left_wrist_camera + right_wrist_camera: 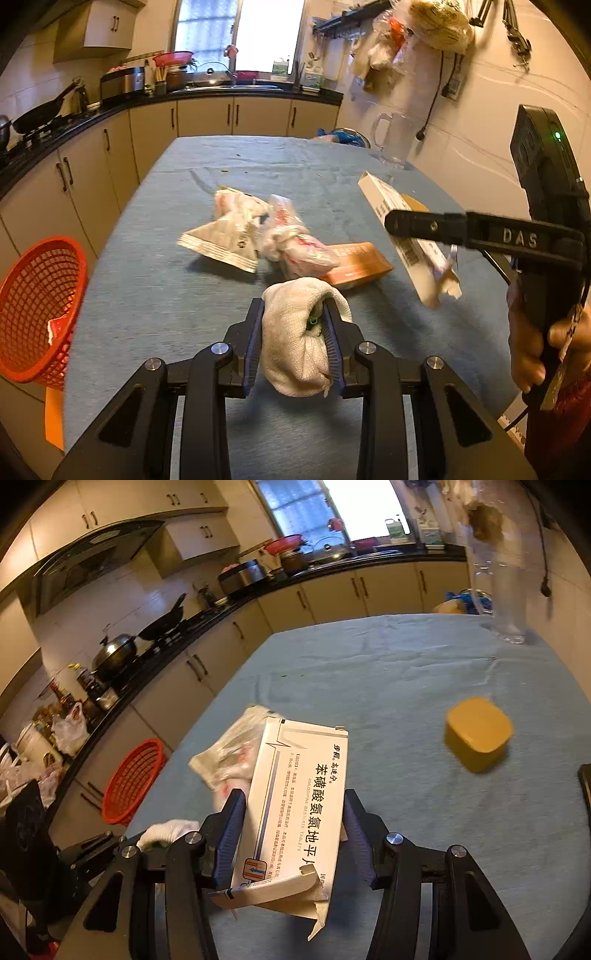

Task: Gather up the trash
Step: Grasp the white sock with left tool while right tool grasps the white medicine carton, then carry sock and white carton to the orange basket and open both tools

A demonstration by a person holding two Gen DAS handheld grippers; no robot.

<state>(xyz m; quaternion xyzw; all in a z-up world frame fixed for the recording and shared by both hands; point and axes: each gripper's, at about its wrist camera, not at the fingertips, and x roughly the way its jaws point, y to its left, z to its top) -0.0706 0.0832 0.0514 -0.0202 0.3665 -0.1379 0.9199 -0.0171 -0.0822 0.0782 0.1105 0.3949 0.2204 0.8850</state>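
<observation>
My left gripper (295, 314) is shut on a white cloth wad (295, 339) and holds it above the blue table (147, 295). My right gripper (291, 808) is shut on a white medicine box (295, 812) with a torn flap; it also shows in the left wrist view (399, 229), lifted over the table. A red mesh basket (37, 310) hangs at the table's left edge, with a scrap inside. On the table lie a crumpled paper packet (221, 236), a plastic wrapper bundle (291, 240) and an orange carton (358, 262).
A yellow tub (478, 733) sits on the table's right side. A clear glass jug (391, 136) stands at the far right corner. Kitchen counters with a wok (162, 624) and pots run along the left and back. The wall is close on the right.
</observation>
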